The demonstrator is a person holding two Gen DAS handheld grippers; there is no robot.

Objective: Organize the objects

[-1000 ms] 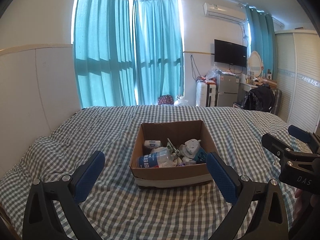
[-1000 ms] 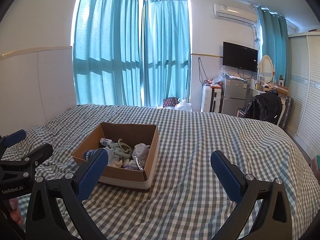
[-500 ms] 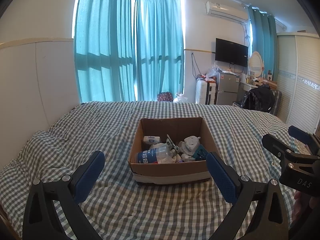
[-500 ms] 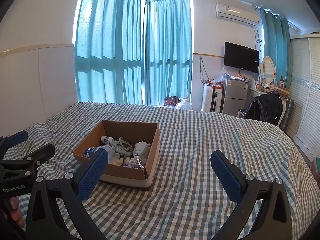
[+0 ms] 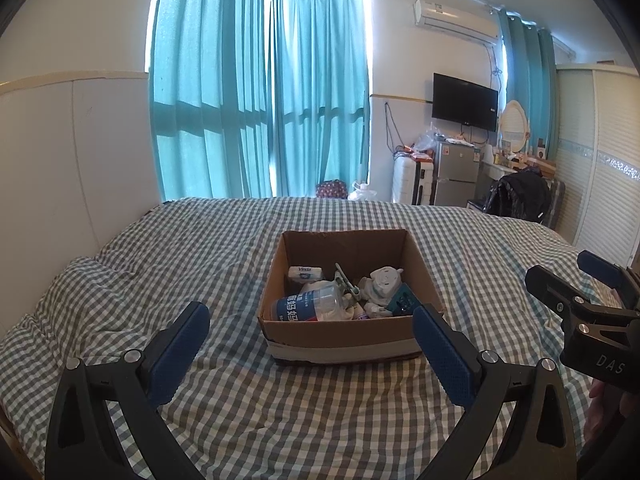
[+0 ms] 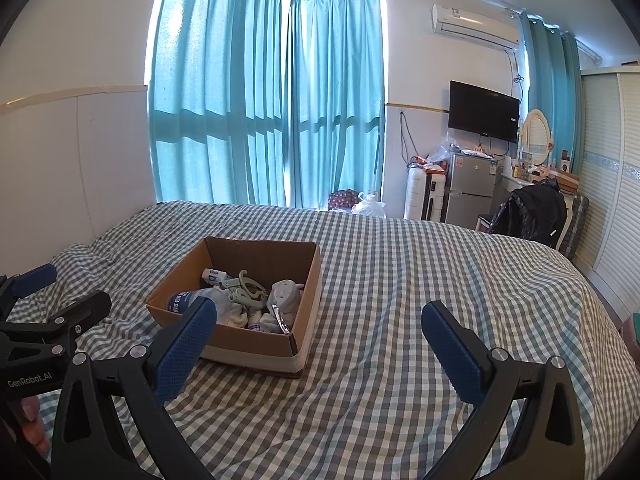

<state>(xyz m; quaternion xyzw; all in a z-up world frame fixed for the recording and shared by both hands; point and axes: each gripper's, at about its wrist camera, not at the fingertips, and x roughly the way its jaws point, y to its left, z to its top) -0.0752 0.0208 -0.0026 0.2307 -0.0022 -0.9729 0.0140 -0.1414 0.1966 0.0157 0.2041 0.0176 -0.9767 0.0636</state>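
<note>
On the checked bedspread (image 5: 224, 248) in the middle of the bed sits an open cardboard box (image 5: 344, 330), its near wall banded with pale tape along the bottom. Inside it lies a jumble of small things: a plastic water bottle (image 5: 310, 305) with a blue label on its side at the near left, a small white tissue pack (image 5: 306, 273) toward the far left corner, a pale green clip (image 5: 345, 280) leaning across the middle, a white plug adapter (image 5: 385, 280) among crumpled white cloth at the right, and a teal packet (image 5: 404, 300) against the near right wall.

The left gripper (image 5: 310, 354) hovers above the bedspread just near of the box, its blue-padded fingers spread wide apart with nothing between them; from its own camera the box sits framed between the two pads. The right gripper (image 6: 320, 346) hangs released as well, fingers wide and empty, over bare bedspread to the right of the box, with its left pad overlapping the box's near left corner in that view. In the right wrist view the box (image 6: 256, 344) lies left of centre, and the bottle (image 6: 192, 300) and clip (image 6: 246, 288) show over its rim. Each gripper shows at the edge of the other's camera, side by side and apart.

Far beyond the bed hang teal curtains (image 5: 260, 100) over a bright window. At the far right a television (image 5: 465, 101) is mounted on the wall above a small fridge (image 5: 456, 174), and an air conditioner (image 5: 456, 20) sits high on the wall.
</note>
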